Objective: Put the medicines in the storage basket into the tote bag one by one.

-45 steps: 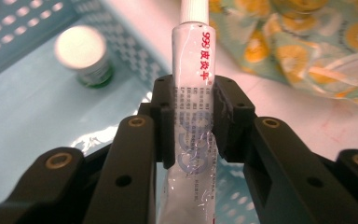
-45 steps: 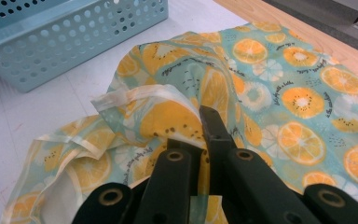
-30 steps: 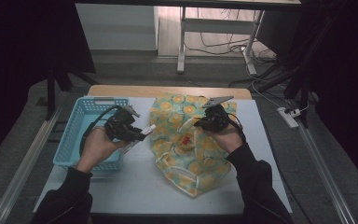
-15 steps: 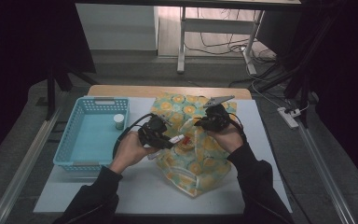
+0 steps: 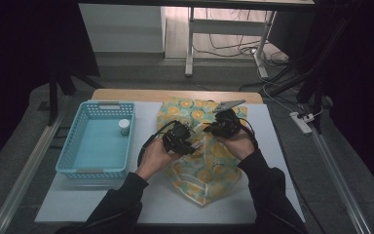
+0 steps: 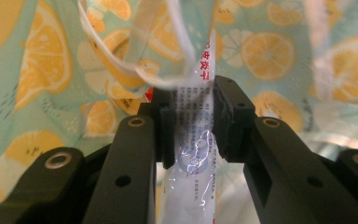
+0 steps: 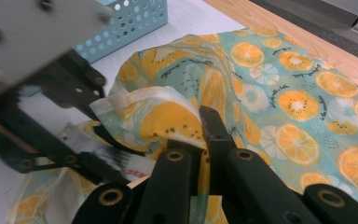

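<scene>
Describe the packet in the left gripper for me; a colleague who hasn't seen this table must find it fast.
Start at the orange-slice patterned bag in the middle of the table, right of the blue basket. At the bag's opening the left gripper is shut on a long, slim packet. Unlike the patterned cloth around it, it is white, glossy plastic with small printed text and a red end.

Red and dark print runs along the clear sachet (image 6: 193,140), too blurred to read.
</scene>
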`<state>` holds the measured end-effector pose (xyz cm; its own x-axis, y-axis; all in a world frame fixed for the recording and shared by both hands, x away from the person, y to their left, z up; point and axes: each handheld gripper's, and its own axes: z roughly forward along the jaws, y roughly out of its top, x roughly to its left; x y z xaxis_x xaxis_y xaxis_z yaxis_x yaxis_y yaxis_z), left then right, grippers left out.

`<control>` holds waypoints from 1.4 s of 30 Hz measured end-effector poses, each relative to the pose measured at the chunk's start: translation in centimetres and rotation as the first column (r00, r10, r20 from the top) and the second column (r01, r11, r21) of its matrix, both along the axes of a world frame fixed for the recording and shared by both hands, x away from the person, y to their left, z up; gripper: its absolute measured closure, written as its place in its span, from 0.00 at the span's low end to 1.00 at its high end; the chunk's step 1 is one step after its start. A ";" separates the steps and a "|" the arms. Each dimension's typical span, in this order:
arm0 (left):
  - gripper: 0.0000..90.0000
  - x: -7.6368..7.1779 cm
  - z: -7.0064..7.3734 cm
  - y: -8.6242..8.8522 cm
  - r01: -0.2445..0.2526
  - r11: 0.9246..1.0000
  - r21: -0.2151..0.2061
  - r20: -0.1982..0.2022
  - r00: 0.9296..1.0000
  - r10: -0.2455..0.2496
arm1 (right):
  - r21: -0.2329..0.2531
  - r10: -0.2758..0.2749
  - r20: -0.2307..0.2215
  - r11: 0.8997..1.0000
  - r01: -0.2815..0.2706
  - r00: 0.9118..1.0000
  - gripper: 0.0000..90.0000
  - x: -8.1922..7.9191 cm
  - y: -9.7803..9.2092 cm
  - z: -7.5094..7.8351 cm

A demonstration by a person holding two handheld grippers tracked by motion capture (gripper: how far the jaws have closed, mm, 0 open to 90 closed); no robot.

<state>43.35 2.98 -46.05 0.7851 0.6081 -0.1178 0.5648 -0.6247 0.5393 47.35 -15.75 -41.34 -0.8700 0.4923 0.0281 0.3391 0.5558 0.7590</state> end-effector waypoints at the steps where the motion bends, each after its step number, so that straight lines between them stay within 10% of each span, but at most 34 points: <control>1: 0.79 0.2 -0.2 -0.1 -0.003 1.000 -0.001 0.003 1.000 0.003 | -0.001 0.000 -0.001 1.000 0.000 1.000 0.99 0.0 0.0 0.0; 42: 0.79 5.7 -3.1 -0.6 -0.165 0.986 0.035 0.100 0.982 0.161 | -0.023 -0.015 -0.023 1.000 0.014 1.000 0.99 0.7 0.8 -1.6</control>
<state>49.02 2.35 -49.18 0.6811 0.7320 -0.0174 0.6077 -0.5519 0.5710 48.03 -14.91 -42.91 -0.8620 0.5055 0.0367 0.3644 0.5678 0.7381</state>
